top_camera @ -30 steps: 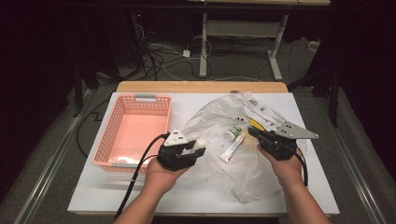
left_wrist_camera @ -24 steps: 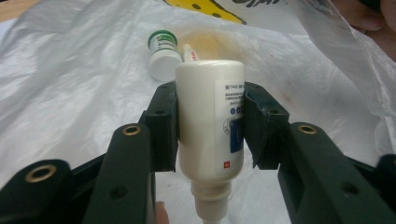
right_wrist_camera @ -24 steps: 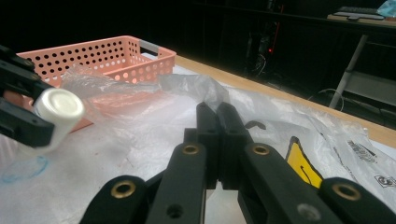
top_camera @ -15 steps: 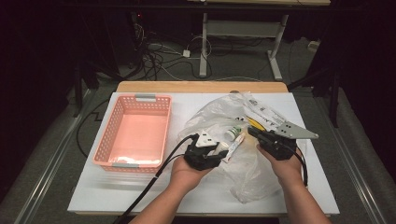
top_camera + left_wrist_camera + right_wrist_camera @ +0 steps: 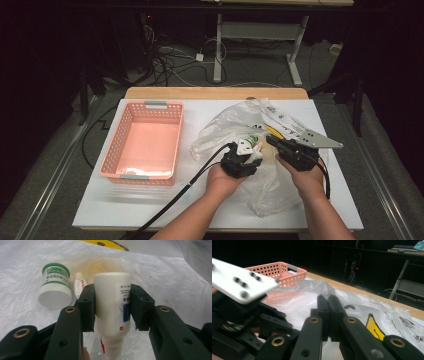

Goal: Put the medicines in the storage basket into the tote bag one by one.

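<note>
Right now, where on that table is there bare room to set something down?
Free: the pink basket, and the white table strip in front of it. Crowded: the right half, under the plastic bag, both tools and the hands.

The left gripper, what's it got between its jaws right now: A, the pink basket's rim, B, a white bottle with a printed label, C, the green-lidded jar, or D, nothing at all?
B: in the left gripper view, the left gripper has its jaws pressed on both sides of the white bottle, while the green-lidded jar lies apart on the plastic bag.
</note>
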Demonstrator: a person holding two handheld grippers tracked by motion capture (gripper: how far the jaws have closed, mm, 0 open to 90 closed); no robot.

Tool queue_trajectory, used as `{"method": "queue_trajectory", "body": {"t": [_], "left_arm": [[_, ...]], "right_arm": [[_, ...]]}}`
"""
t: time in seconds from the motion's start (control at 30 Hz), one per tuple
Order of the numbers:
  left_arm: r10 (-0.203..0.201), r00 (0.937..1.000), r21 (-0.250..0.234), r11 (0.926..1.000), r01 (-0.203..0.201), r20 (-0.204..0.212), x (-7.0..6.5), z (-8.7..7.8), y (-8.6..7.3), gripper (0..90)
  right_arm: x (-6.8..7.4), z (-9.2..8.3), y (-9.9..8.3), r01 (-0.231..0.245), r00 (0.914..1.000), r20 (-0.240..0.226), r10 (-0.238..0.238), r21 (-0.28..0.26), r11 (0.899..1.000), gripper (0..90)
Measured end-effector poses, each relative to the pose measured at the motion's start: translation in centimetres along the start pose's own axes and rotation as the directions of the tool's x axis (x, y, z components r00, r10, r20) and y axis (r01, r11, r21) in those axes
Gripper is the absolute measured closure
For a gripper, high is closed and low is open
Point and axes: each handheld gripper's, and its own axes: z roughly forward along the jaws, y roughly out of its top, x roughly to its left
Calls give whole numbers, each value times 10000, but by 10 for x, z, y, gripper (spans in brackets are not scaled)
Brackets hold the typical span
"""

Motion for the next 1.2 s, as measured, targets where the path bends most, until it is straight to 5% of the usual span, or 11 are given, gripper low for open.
{"method": "queue_trajectory", "body": {"t": [0.4,0.57,0.8,1.03,1.2], "left_arm": [[-51,9999,-317,9995,46,-142,-4,39,11,577],[-262,9995,-264,9993,257,-194,-3,40,12,528],[-105,9995,-204,9997,99,-293,-4,18,8,405],[-131,9998,-324,9994,127,-128,-4,-24,-14,353],[102,9999,165,9998,-100,-96,-6,-48,-39,274]], "right_arm": [[-3,-2,-1,-100,9999,61,100,-3,10000,900],[-4,-2,-1,-83,10000,20,83,-15,10000,900],[-3,-1,-2,-78,10000,45,78,17,10000,900],[-1,0,-1,-1,10000,58,1,75,10000,900],[0,0,-1,79,9999,78,-80,129,9999,900]]}}
